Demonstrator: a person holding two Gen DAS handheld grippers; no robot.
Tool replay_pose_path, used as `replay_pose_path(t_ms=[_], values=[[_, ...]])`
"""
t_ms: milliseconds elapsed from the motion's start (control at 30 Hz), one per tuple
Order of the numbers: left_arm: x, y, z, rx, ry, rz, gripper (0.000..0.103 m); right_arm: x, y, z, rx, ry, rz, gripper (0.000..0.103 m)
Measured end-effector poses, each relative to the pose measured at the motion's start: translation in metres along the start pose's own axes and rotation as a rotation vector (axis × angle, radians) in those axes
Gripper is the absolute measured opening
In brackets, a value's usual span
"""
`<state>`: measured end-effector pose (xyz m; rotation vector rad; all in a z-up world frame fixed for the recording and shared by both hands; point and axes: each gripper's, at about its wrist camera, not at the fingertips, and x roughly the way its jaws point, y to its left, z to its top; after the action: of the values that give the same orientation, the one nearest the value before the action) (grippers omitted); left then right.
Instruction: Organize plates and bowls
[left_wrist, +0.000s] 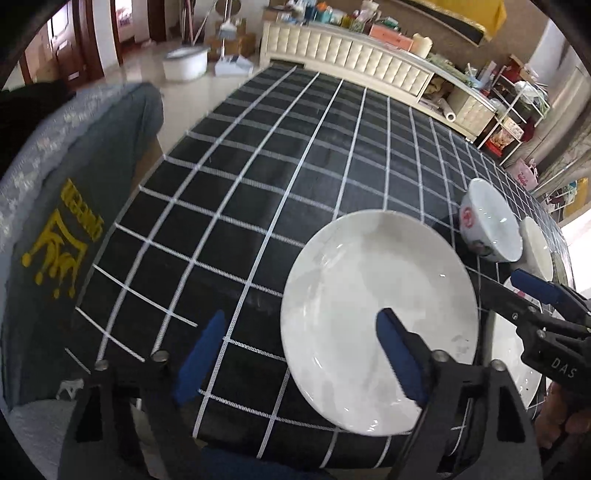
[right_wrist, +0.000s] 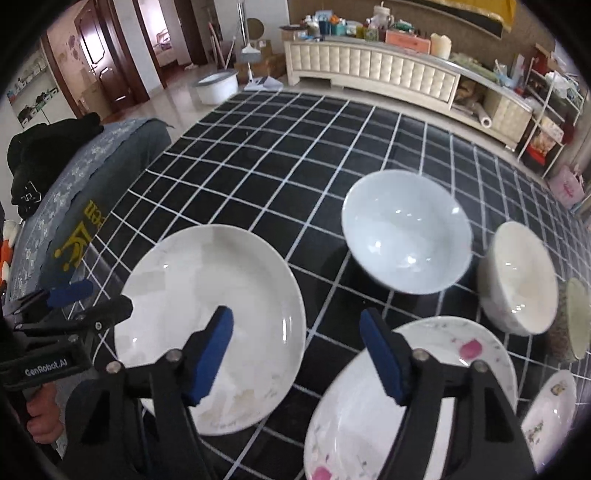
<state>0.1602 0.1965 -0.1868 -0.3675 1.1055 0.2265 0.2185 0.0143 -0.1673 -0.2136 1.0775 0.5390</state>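
I'm hovering both tongs, left gripper (left_wrist: 299, 354) and right gripper (right_wrist: 301, 356), jaws apart, nothing held; next I'd pinch the white plate (right_wrist: 210, 325) rim to stack on the flowered plate (right_wrist: 436, 369)

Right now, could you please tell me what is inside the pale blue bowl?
The pale blue bowl shows only a bare glazed inside with light glints; nothing lies in it. The checked tablecloth beneath its base is covered.
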Motion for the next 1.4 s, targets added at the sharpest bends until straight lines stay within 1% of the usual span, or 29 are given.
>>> replay_pose_path(t_ms=[67,133,167,200,233,300,367,400,433,467,533,600,667,800,900,967,1067,1133,1267,1400], values=[[0.011,0.005,0.000,-0.009,0.031,-0.005,0.072,0.007,0.001,0.000,-0.009,0.017,0.000,0.071],[0.017,0.007,0.000,-0.011,0.049,-0.006,0.063,0.015,0.003,0.001,-0.018,0.036,0.000,0.068],[0.021,0.008,-0.001,-0.016,0.060,-0.010,0.062,0.019,0.003,0.000,-0.022,0.043,-0.003,0.066],[0.023,0.009,-0.002,-0.020,0.065,-0.010,0.062,0.022,0.003,0.000,-0.026,0.054,-0.011,0.063],[0.024,0.010,-0.003,-0.025,0.073,-0.007,0.059,0.026,0.003,0.000,-0.026,0.064,-0.013,0.060],[0.028,0.011,-0.004,-0.031,0.084,-0.002,0.054,0.030,0.001,-0.001,-0.017,0.083,-0.016,0.049],[0.031,0.012,-0.006,-0.035,0.094,-0.008,0.046,0.034,-0.001,-0.004,-0.008,0.108,-0.001,0.042],[0.031,0.013,-0.007,-0.035,0.099,-0.014,0.038,0.035,-0.002,-0.005,-0.006,0.117,0.004,0.037],[0.032,0.013,-0.008,-0.037,0.107,-0.020,0.033,0.037,-0.003,-0.006,0.001,0.126,0.014,0.034],[0.029,0.013,-0.009,-0.037,0.104,-0.021,0.032,0.039,-0.005,-0.008,0.011,0.135,0.022,0.029],[0.031,0.011,-0.008,-0.033,0.112,-0.034,0.025,0.039,-0.007,-0.010,0.032,0.138,0.047,0.026],[0.032,0.008,-0.008,-0.024,0.118,-0.045,0.020,0.037,-0.008,-0.011,0.041,0.132,0.039,0.025],[0.032,0.005,-0.008,-0.011,0.115,-0.028,0.021,0.035,-0.009,-0.012,0.051,0.123,0.031,0.023],[0.034,0.004,-0.008,-0.015,0.122,-0.036,0.019,0.031,-0.013,-0.016,0.068,0.118,0.022,0.020],[0.028,-0.003,-0.007,0.004,0.109,-0.019,0.018,0.027,-0.014,-0.018,0.095,0.117,0.008,0.020],[0.022,-0.010,-0.007,0.024,0.096,-0.015,0.018,0.018,-0.014,-0.019,0.099,0.092,-0.011,0.020],[0.019,-0.014,-0.004,0.018,0.083,-0.025,0.019,0.011,-0.020,-0.016,0.123,0.078,0.002,0.020],[0.018,-0.014,-0.002,0.017,0.077,-0.025,0.019,0.013,-0.021,-0.011,0.116,0.073,0.009,0.020],[0.021,-0.008,-0.002,-0.006,0.071,-0.020,0.019,0.020,-0.010,-0.005,0.076,0.064,0.006,0.020],[0.022,-0.002,-0.004,-0.013,0.071,0.005,0.019,0.032,-0.002,-0.007,0.069,0.085,0.029,0.020]])
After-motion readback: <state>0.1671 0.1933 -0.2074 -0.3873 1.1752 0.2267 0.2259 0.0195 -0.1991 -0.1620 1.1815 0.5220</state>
